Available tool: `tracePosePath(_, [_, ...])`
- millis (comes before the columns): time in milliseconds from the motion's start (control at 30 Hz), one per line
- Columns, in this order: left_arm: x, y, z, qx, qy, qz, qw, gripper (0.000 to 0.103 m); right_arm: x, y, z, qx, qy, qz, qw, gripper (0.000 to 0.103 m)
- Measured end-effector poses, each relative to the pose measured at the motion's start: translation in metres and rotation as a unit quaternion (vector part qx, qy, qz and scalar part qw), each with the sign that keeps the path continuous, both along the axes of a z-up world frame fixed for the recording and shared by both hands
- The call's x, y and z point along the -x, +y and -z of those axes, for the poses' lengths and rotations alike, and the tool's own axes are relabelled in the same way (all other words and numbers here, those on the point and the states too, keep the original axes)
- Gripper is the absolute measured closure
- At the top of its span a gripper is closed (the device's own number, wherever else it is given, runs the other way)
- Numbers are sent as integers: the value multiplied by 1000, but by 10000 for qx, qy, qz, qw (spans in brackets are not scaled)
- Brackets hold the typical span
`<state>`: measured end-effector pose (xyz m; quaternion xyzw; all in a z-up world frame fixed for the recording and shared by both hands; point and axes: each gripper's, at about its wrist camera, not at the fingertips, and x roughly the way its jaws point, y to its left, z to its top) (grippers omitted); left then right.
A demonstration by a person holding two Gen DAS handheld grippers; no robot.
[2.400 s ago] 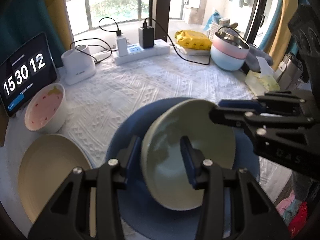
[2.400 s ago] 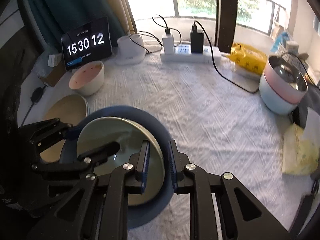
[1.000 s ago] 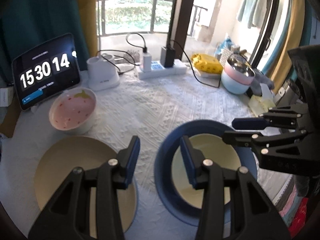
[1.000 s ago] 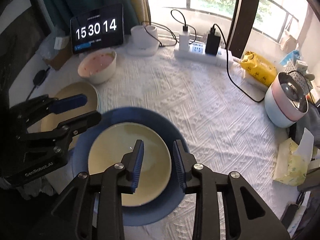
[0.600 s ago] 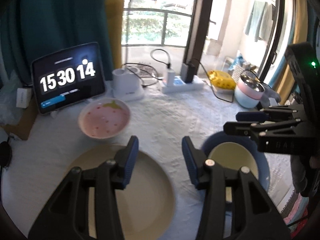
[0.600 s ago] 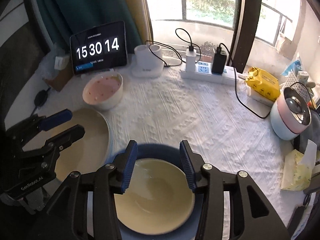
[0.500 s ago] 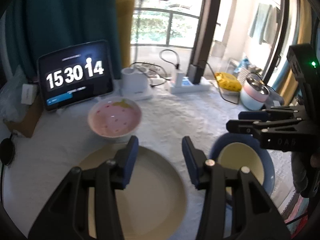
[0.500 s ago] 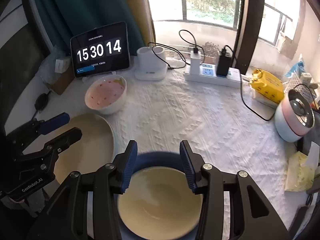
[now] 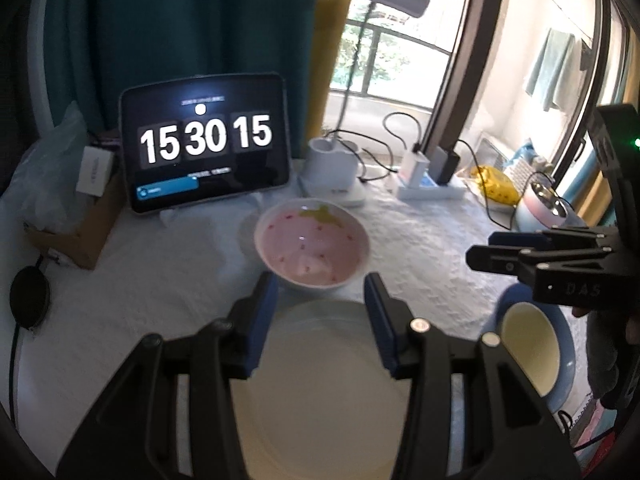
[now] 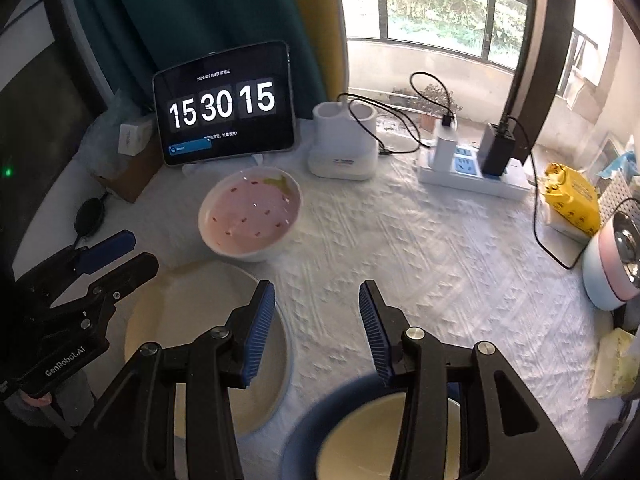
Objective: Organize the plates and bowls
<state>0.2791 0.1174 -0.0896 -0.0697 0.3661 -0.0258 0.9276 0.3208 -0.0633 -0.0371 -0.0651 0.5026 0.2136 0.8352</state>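
Observation:
A pink strawberry-pattern bowl [image 9: 312, 246] [image 10: 250, 212] stands on the white cloth in front of the clock tablet. A cream plate [image 9: 320, 388] [image 10: 192, 332] lies just nearer than it. A cream bowl [image 9: 528, 352] [image 10: 360, 440] sits inside a blue plate [image 9: 564, 360] [image 10: 304, 436] to the right. My left gripper [image 9: 320, 320] is open and empty, above the cream plate's far edge, close to the pink bowl. My right gripper [image 10: 316, 328] is open and empty, above the cloth past the blue plate.
A clock tablet [image 10: 224, 104] stands at the back left beside a cardboard box [image 9: 76, 236]. A white charger dock [image 10: 344, 148], a power strip [image 10: 472, 172] with cables, a yellow packet [image 10: 572, 200] and a pink-and-blue pot [image 10: 616, 264] line the back and right.
Both grippers let go of the cream bowl, left in the blue plate, then rose and drew back. The left gripper swung left over the cream plate, toward the pink bowl.

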Motion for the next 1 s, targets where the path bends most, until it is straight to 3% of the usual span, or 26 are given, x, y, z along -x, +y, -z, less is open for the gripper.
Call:
tracePosePath(433, [-31,35,18,68,224,63,9997,56,-31,50,23,123,230,-7,9997,57])
tracePosePath(1000, [-85,46,46,247,665,357,9968,56,-76,69,64,245,623,202,9976,57])
